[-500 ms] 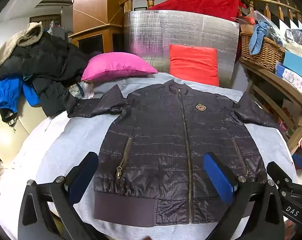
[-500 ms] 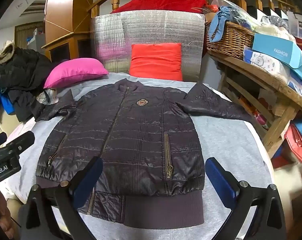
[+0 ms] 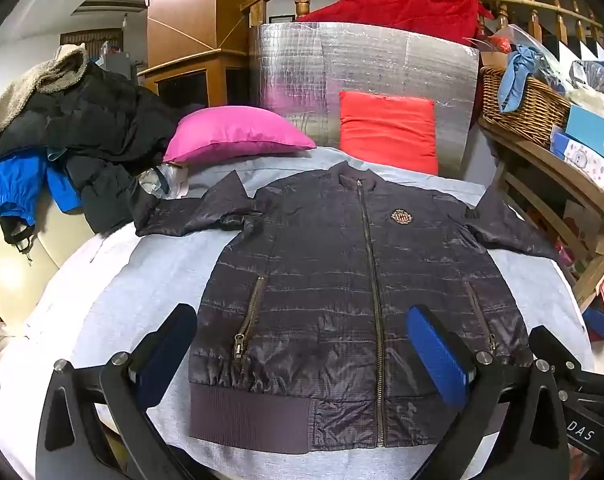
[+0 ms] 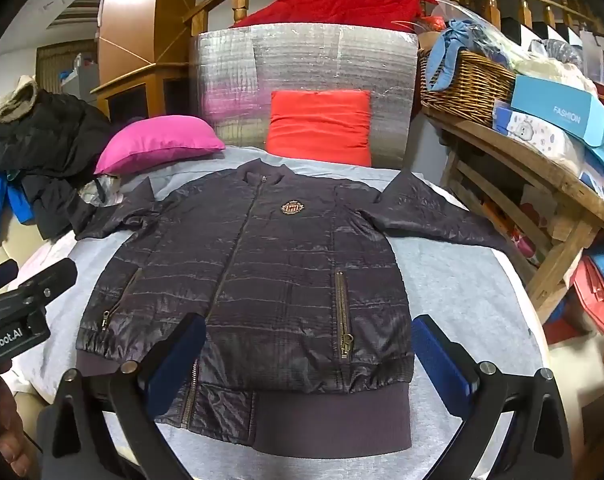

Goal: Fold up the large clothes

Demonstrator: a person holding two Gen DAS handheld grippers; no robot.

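Both hand-held grippers gape w/ nothing between; blue box reads "FASHION", jacket flat.

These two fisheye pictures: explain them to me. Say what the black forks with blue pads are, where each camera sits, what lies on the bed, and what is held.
The forks are two hand-held grippers; a person carries one in each hand. Each picture comes from a camera on one gripper, looking along its fingers. The left gripper and the right gripper both stand wide open above the hem and hold nothing. On the grey cover a dark quilted jacket lies flat, zipped, sleeves spread. Behind it are a pink pillow and a red cushion.
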